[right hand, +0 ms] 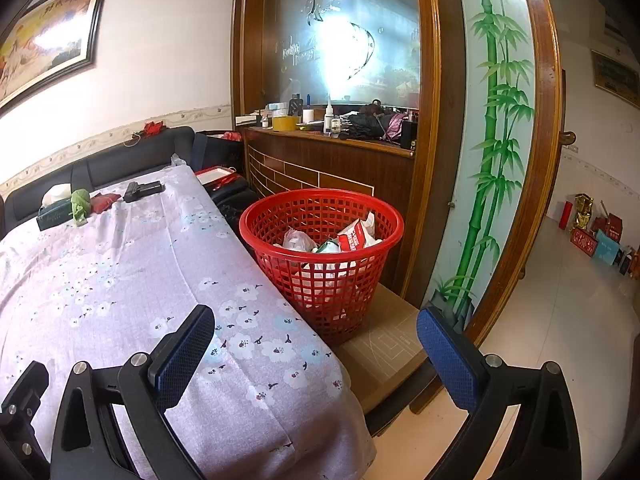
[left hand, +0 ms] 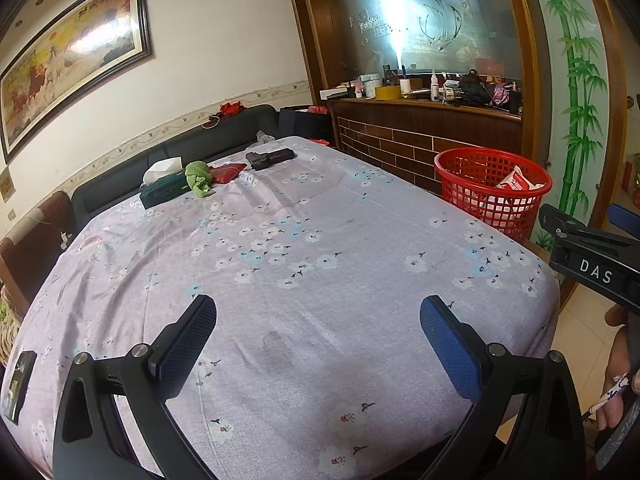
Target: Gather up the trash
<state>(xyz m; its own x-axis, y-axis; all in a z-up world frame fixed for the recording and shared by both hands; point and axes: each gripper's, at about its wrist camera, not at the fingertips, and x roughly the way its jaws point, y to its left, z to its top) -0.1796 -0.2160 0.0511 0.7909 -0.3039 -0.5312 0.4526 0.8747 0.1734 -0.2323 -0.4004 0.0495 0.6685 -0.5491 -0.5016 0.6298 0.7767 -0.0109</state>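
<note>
A red mesh basket [right hand: 322, 256] with wrappers and bags inside stands on a cardboard box beside the table's right edge; the left wrist view shows the basket [left hand: 490, 192] too. My right gripper [right hand: 316, 354] is open and empty, its fingers over the table's near right corner, short of the basket. My left gripper [left hand: 318, 348] hangs open over the near part of the flowered tablecloth [left hand: 304, 240], holding nothing. At the far end of the table lie a green cloth [left hand: 199, 178], a red packet [left hand: 228, 172], a tissue box [left hand: 164, 190] and a black object [left hand: 269, 158].
A dark sofa [left hand: 168, 152] runs behind the table. A wooden counter [right hand: 328, 160] cluttered with bottles and tape stands behind the basket. Boxes [right hand: 596, 236] line the tiled floor at far right. A phone [left hand: 18, 384] lies at the table's near left edge. A hand [left hand: 616, 376] shows at right.
</note>
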